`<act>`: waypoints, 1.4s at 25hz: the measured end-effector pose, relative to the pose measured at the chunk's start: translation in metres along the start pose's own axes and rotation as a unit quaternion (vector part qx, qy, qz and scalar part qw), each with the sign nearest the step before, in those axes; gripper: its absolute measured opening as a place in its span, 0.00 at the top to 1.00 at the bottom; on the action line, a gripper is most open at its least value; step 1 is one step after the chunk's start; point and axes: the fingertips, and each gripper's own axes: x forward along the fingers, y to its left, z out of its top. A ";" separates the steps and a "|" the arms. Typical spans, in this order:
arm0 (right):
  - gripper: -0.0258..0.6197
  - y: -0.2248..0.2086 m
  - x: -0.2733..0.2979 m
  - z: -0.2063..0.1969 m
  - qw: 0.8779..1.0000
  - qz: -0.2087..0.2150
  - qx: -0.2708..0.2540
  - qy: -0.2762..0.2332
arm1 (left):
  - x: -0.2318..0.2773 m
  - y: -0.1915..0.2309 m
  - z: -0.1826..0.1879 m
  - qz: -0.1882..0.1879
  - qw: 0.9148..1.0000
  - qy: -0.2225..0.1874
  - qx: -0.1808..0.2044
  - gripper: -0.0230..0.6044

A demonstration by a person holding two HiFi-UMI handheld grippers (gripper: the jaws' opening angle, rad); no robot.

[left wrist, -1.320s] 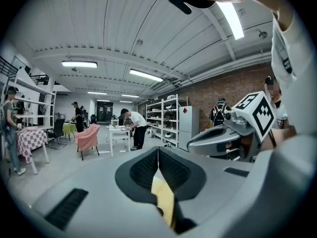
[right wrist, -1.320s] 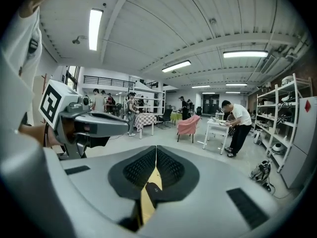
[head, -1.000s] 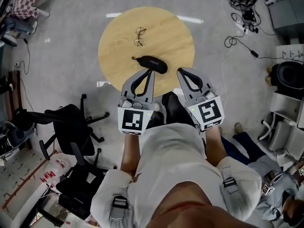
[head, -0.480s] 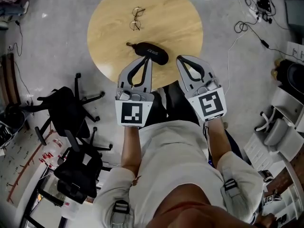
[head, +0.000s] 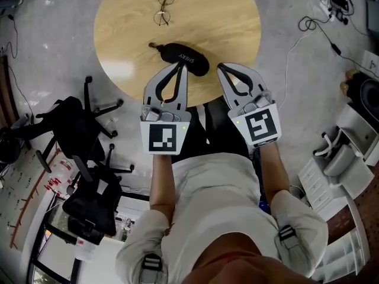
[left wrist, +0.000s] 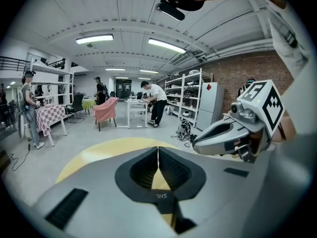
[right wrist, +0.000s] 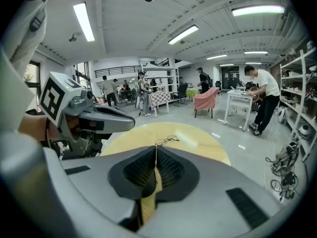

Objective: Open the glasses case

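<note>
**Both hand-held grippers shut and empty, just short of the closed case**

Nearest to you, on the near side of the glasses case (head: 185,58), your two tools sit side by side, each with its marker cube (head: 163,138) facing up at your head. The left hand-held gripper (head: 179,66) has its jaws pressed together with nothing between them. Its tip points at the middle of the case's near edge. From above it looks to be at that edge, but you cannot tell whether it touches. The right hand-held gripper (head: 219,67) is likewise closed on nothing, and its tip lies just off the case's right end. Flanking the case like this probably sets you up to hold it with one tool and work the opening with the other, and you will need to part the jaws first.

The case itself lies closed and slantwise on the desk (head: 228,16), near the edge closest to you. A small tab sticks out at its left end, which may be the pull for opening it.

Beyond the case, well apart from it, the glasses (head: 163,7) rest folded on the bare wood, out of your way. Left of the case, down on the floor, stand the office chairs (head: 83,135).
</note>
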 end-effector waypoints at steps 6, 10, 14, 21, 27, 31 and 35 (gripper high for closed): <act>0.93 -0.013 0.016 -0.022 1.000 0.002 0.005 0.007 | 0.012 0.001 -0.025 -0.001 0.999 0.027 0.024 0.93; 0.93 -0.024 0.026 -0.045 1.000 -0.001 0.003 0.026 | 0.022 -0.002 -0.044 0.001 0.999 0.034 0.011 0.93; 0.93 -0.022 0.038 -0.064 0.999 0.005 0.001 0.039 | 0.029 -0.001 -0.065 0.003 0.999 0.042 -0.006 0.93; 0.93 -0.013 0.054 -0.090 0.999 0.009 0.020 0.050 | 0.041 0.005 -0.094 0.006 0.998 0.057 -0.016 0.93; 0.93 0.002 0.067 -0.109 0.997 0.025 0.022 0.071 | 0.045 0.010 -0.114 0.003 0.997 0.072 -0.037 0.93; 0.93 0.007 0.076 -0.110 0.997 0.024 0.025 0.067 | 0.050 0.013 -0.126 0.000 0.996 0.079 -0.032 0.93; 0.93 0.010 0.081 -0.114 0.997 0.021 0.026 0.068 | 0.050 0.017 -0.136 -0.001 0.996 0.080 -0.037 0.93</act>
